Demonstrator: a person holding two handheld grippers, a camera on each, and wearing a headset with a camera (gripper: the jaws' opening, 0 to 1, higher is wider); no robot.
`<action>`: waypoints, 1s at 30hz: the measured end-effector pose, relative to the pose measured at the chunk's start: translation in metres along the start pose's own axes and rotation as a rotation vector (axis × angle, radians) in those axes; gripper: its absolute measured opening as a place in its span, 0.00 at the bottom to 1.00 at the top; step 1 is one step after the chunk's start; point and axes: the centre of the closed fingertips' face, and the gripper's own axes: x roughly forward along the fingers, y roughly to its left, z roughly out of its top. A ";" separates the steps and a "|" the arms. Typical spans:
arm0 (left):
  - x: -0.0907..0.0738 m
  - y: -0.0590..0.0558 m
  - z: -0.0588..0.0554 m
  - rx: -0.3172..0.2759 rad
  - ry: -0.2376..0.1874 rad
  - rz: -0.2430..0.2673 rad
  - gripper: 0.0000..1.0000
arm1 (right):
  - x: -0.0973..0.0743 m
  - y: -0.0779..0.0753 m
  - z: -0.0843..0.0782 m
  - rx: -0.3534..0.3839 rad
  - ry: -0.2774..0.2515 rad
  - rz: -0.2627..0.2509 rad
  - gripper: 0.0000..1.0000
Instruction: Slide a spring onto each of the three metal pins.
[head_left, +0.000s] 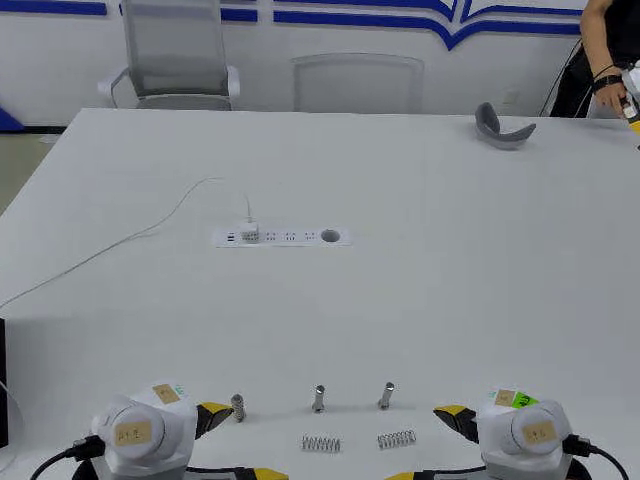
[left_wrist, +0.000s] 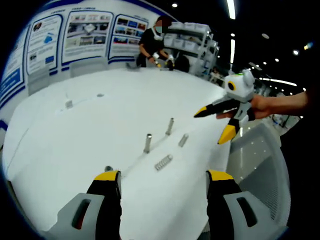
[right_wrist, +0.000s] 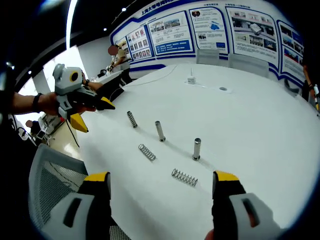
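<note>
While the left gripper (head_left: 240, 442) and right gripper (head_left: 422, 443) gape empty, a loose spring (head_left: 397, 438) lies sideways, nearest the right one, at its nine o'clock.

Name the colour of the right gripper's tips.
Yellow; the right gripper shows it best in the right gripper view.

Head view: left tool (head_left: 240, 442) and right tool (head_left: 425, 443) are cut by the bottom edge, their lower jaws only partly in frame. A dark object (head_left: 3, 385) is cropped at the left edge, can't tell what it is. The person (head_left: 610, 55) at top right is cropped to an arm and part of the torso. The chair (head_left: 172, 60) back is cut at the top. The power strip (head_left: 283, 237) sockets are too small to tell. Left gripper view: the nearest pin (left_wrist: 108, 168) is mostly behind the jaw on picture-left, only its top peeks out. Right gripper view: the wall posters (right_wrist: 172, 34) are too small to read.
</note>
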 end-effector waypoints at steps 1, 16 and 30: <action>0.003 -0.002 0.000 0.020 0.011 -0.009 0.70 | -0.001 -0.001 -0.002 0.000 0.004 -0.002 0.85; 0.036 -0.014 0.003 0.170 0.106 -0.099 0.69 | -0.007 -0.004 -0.006 0.017 -0.003 -0.010 0.85; 0.065 -0.019 -0.001 0.240 0.161 -0.152 0.65 | -0.017 -0.008 -0.012 0.016 0.006 -0.016 0.85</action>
